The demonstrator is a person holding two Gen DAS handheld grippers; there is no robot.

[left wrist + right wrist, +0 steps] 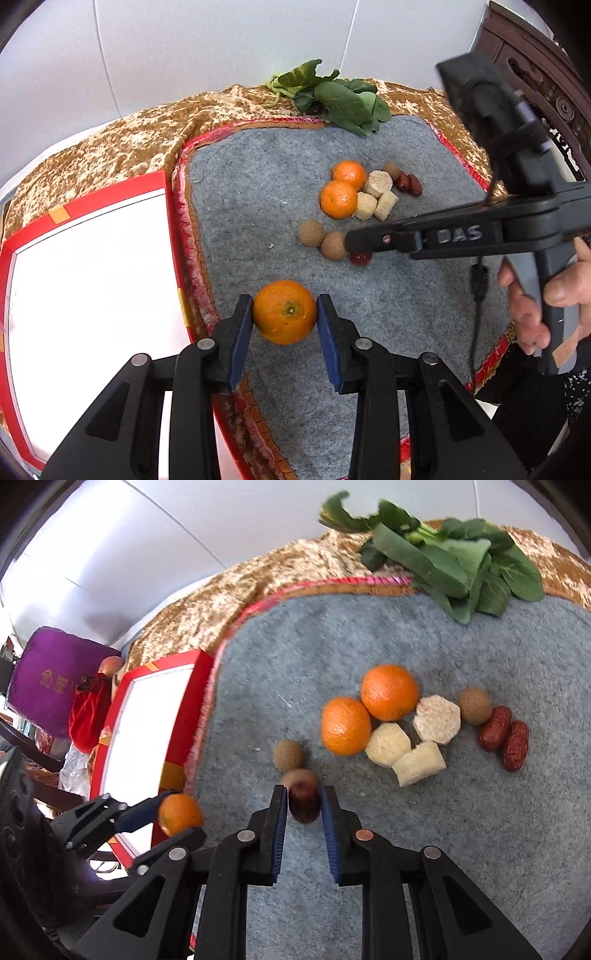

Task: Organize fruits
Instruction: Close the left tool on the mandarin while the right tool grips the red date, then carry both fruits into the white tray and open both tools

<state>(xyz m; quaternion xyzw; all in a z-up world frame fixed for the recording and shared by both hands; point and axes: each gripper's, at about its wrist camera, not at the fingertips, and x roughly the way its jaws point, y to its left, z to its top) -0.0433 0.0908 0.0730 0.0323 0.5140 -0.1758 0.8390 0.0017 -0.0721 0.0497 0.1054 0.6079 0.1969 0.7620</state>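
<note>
Starting at the left of the left wrist view, a red-rimmed box [85, 206] with a white inside was seen, lying on a gold cloth [122, 144]. Just right of it a grey felt mat [251, 192] with a red fringe was spread. At the lower centre, the left gripper [284, 314] was clamped on an orange [284, 312], its blue pads pressed on both sides of the fruit, above the mat's left part close to the box. Further up, two more oranges [343, 188] were found touching each other, with three pale cut chunks [376, 195] just beside them and two red dates [410, 183] to their right. Two brown longans [323, 240] lay below that group. Leafy greens [332, 96] were set at the mat's far edge. At the right, the right gripper [360, 245] was held by a hand [543, 306].

In the right wrist view, a purple box [48, 679] and a red pouch [88, 712] were seen at the far left. At the lower centre, the right gripper [304, 805] was closed on a dark red date [303, 801], just in front of one longan [301, 777].
</note>
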